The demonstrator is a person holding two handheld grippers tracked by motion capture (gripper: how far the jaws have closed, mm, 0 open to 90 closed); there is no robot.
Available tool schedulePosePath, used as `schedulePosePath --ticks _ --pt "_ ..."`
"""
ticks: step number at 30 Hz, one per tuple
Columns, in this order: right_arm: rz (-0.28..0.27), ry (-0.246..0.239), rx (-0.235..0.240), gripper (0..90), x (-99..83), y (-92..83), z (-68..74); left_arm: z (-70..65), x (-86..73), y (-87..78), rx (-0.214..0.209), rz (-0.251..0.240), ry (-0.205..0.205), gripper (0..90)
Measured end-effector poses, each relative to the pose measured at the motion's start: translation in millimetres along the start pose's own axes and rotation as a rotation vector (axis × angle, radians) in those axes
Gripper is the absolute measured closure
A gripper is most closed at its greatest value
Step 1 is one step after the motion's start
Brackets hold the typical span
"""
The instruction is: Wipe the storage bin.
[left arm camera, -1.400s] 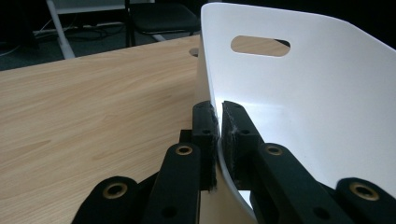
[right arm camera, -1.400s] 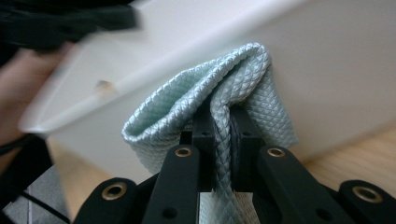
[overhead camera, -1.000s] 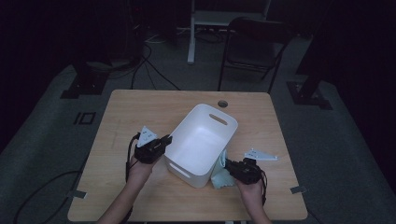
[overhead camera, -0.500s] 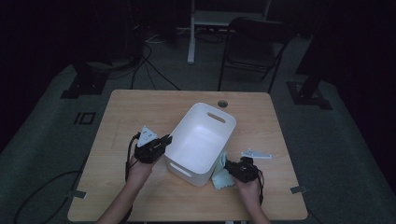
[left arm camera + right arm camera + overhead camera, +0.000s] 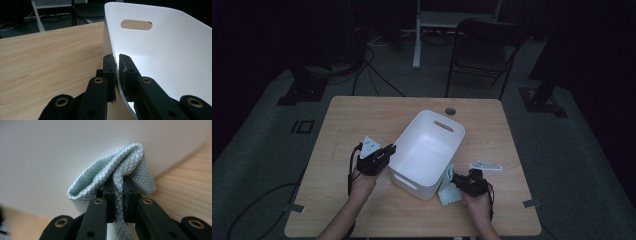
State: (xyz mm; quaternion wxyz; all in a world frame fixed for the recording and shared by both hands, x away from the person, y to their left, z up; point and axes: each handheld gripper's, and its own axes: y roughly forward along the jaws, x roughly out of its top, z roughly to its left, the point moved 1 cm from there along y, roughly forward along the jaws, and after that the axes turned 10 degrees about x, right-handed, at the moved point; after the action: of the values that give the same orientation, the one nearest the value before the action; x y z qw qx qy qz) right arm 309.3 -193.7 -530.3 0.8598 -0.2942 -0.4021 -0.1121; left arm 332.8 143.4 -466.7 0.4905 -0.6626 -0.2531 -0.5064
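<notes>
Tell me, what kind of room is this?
Probably a lab or studio set up for recording, not a home. A wooden table stands in a dark room, with cables across the floor, black equipment stands and a folding chair behind it.

A plain white tub (image 5: 428,150) is seen on a light wood-grain table (image 5: 362,120). The cloth (image 5: 120,167) is pale mint green, woven in a small diamond quilt pattern. Both grippers' jaws are matte black, brass-coloured rivets included.
</notes>
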Motion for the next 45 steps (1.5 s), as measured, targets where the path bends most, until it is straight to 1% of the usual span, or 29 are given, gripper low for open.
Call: schedulePosePath --ticks 2,4,7,8,9,11,13,15,18,19,20,22,27,29,32,33,34,35,38,39,40,41,42,43,44,45 --pt "-0.023 -0.025 0.037 83.1 2.4 -7.0 12.2 0.1 -0.3 0.1 -0.001 -0.003 -0.005 84.5" --pt "-0.045 -0.063 0.073 83.0 4.9 -13.9 25.8 -0.6 -0.7 0.2 0.003 -0.006 -0.003 84.7" --pt "-0.094 -0.123 0.128 82.8 7.8 -25.8 45.4 -2.3 -0.8 0.0 0.002 -0.005 -0.003 85.0" --pt "-0.111 -0.138 0.142 82.8 8.5 -28.9 50.9 -2.8 -0.6 0.0 0.003 -0.004 0.004 85.3" --pt "-0.119 -0.152 0.145 82.7 9.0 -30.4 55.3 -3.1 -0.5 0.2 0.004 -0.003 0.008 85.6" --pt "-0.122 -0.173 0.127 82.7 8.2 -29.8 59.5 -3.3 -0.4 0.5 0.003 -0.002 0.006 85.9" --pt "-0.133 -0.158 0.136 82.7 6.6 -27.6 56.7 -4.1 -0.2 0.3 0.008 0.000 0.009 86.4" --pt "-0.130 -0.148 0.115 82.8 5.8 -25.3 54.3 -4.2 -0.1 0.2 0.010 0.000 0.012 86.3" --pt "-0.122 -0.121 0.102 82.8 4.1 -21.4 47.8 -4.1 -0.1 0.2 0.012 0.000 0.012 86.1" --pt "-0.116 -0.122 0.094 82.8 3.3 -19.9 45.5 -4.3 -0.1 0.2 0.013 0.000 0.014 86.0" --pt "-0.106 -0.112 0.086 82.8 2.2 -18.3 42.9 -4.3 0.0 0.2 0.013 0.000 0.015 85.9" --pt "-0.101 -0.095 0.088 82.9 0.8 -16.3 38.5 -4.2 -0.1 0.3 0.015 -0.001 0.011 85.8" --pt "-0.083 -0.074 0.073 82.8 -2.0 -11.3 30.8 -4.4 0.1 0.3 0.020 0.000 0.012 85.8" --pt "-0.076 -0.058 0.069 82.8 -3.4 -9.0 26.4 -4.7 0.1 0.1 0.022 0.001 0.014 85.7" --pt "-0.059 -0.041 0.047 82.9 -6.1 -4.2 18.9 -5.1 0.2 0.0 0.028 0.001 0.011 85.7" --pt "-0.059 -0.041 0.047 82.9 -6.1 -4.2 18.9 -5.1 0.2 0.0 0.028 0.001 0.011 85.7" --pt "-0.054 -0.036 0.038 82.8 -7.5 -2.4 15.9 -5.5 0.0 -0.3 0.036 0.000 0.008 85.7" --pt "-0.044 -0.007 0.019 82.8 -11.3 2.3 8.1 -6.0 -0.1 -0.5 0.042 0.000 0.010 85.6" --pt "-0.009 0.022 0.001 83.0 -15.7 8.6 -0.9 -6.2 -0.1 -0.4 0.047 0.000 0.000 85.7" --pt "-0.009 0.022 0.001 83.0 -15.7 8.6 -0.9 -6.2 -0.1 -0.4 0.047 0.000 0.000 85.7" --pt "-0.004 0.037 0.005 83.2 -16.5 9.5 -1.9 -6.2 -0.3 -0.4 0.050 0.000 -0.006 85.7" --pt "0.008 0.035 0.001 83.2 -15.3 7.9 1.3 -5.8 -0.4 -0.4 0.048 0.000 -0.010 85.8" --pt "0.007 0.027 0.005 83.2 -14.8 6.0 4.2 -5.7 -0.4 -0.3 0.047 0.001 -0.012 85.8" --pt "-0.003 0.020 0.018 83.2 -14.6 3.6 7.4 -5.8 -0.2 -0.3 0.046 0.003 -0.010 85.8" --pt "-0.014 0.007 0.056 83.2 -13.5 -2.3 15.6 -5.9 -0.2 -0.3 0.046 0.004 -0.013 85.8" --pt "-0.020 -0.004 0.073 83.1 -12.9 -5.6 21.2 -6.1 -0.1 -0.4 0.048 0.006 -0.014 85.8"
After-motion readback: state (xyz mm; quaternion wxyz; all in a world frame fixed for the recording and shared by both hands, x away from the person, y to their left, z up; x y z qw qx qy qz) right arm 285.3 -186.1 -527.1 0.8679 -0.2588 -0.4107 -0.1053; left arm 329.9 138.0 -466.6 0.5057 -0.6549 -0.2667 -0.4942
